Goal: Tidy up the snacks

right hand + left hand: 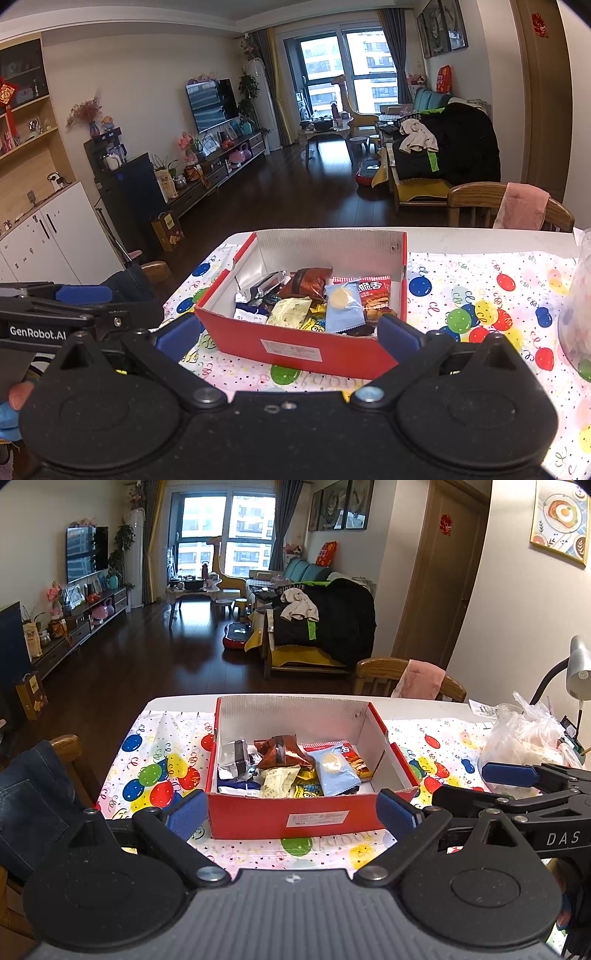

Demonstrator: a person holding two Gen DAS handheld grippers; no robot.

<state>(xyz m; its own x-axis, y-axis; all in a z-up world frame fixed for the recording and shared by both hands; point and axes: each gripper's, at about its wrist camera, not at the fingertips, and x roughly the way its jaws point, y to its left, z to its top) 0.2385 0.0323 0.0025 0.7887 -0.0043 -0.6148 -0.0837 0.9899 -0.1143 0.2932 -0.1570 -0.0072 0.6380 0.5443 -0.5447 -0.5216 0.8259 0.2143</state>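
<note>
Left gripper (290, 810) jaws wide, empty, hovering just short of red box (314, 821) on balloon cloth (155, 771) | snacks (291, 766) piled inside box | R view: right gripper (290, 332) also wide, empty, box centred ahead | tip: come in from above, pinch one pkt by its edge, don't nudge box wall.

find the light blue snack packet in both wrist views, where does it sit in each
Left wrist view: the light blue snack packet lies right of centre in the red box, leaning toward its near wall.
Right wrist view: the same packet sits near picture centre, by the box's near right corner.
Shared landmark: the white label on the box's near wall.
</note>
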